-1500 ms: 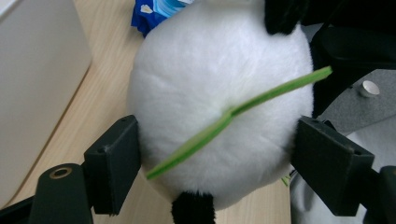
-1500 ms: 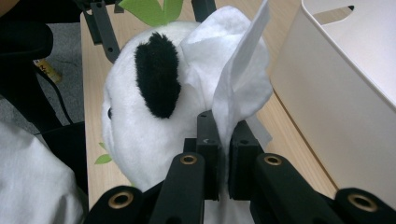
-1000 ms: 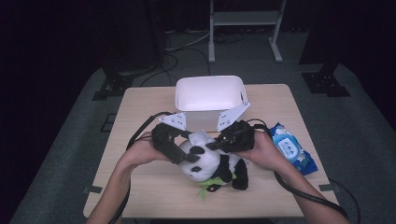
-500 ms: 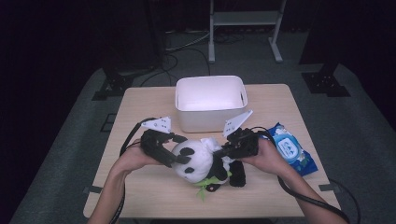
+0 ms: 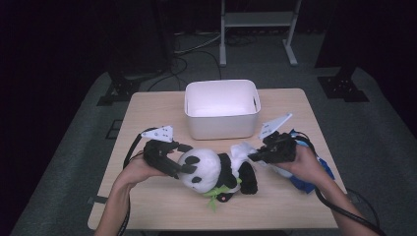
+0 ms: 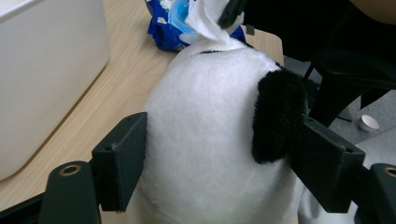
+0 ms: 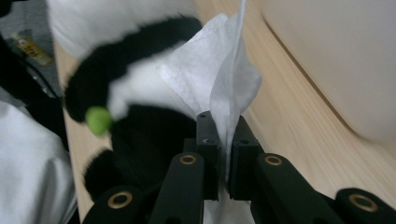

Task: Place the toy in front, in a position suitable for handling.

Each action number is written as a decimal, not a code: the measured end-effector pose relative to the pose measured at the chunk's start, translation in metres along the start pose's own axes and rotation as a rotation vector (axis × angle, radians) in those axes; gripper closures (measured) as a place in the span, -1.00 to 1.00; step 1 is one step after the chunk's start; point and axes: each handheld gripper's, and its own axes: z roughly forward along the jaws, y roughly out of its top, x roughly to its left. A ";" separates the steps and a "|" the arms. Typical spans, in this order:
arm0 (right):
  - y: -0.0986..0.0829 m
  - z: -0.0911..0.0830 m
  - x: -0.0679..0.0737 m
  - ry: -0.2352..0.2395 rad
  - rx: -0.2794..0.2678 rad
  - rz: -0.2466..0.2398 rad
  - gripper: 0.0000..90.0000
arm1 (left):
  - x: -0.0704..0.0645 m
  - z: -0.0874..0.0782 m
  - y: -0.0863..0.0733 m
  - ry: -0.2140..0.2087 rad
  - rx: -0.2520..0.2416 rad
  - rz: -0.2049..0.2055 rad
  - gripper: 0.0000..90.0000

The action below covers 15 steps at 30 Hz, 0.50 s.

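Wiping the toy panda (image 5: 209, 169), we clamp its head in the left claw (image 5: 181, 158); the right claw (image 5: 254, 157), pinching a wipe (image 7: 224, 88), must rub next.

A: In the left gripper view the panda (image 6: 210, 140) hides the tabletop beneath it, and its lower body runs off the bottom edge at 6 o'clock. The white bin (image 6: 46, 70) is cut off at 9 and 12 o'clock.

B: And the blue packet (image 6: 161, 32)?

A: Cropped at 12 o'clock, half behind the wipe (image 6: 208, 25); its print is unreadable.

B: The right gripper view?

A: Blurred throughout. The wipe's top leaves the frame at 12 o'clock, and its lower part sits hidden between the right gripper (image 7: 223, 140) jaws. The panda's face is out of sight there.
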 end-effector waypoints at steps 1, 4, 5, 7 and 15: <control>-0.006 -0.003 -0.004 -0.012 0.003 0.019 0.88 | 0.000 0.000 -0.001 0.001 0.001 -0.004 -0.49; -0.025 -0.012 -0.019 -0.056 0.011 0.074 0.88 | 0.001 0.001 -0.004 -0.001 0.005 -0.006 -0.49; -0.030 -0.014 -0.023 -0.066 0.015 0.086 0.88 | 0.001 0.002 -0.005 -0.002 0.005 -0.010 -0.49; -0.046 -0.022 -0.033 -0.095 0.013 0.135 0.88 | 0.002 0.003 -0.006 -0.004 0.014 -0.008 -0.49; -0.097 -0.037 -0.062 -0.171 0.022 0.276 0.88 | 0.004 0.013 -0.009 -0.014 0.037 -0.012 -0.49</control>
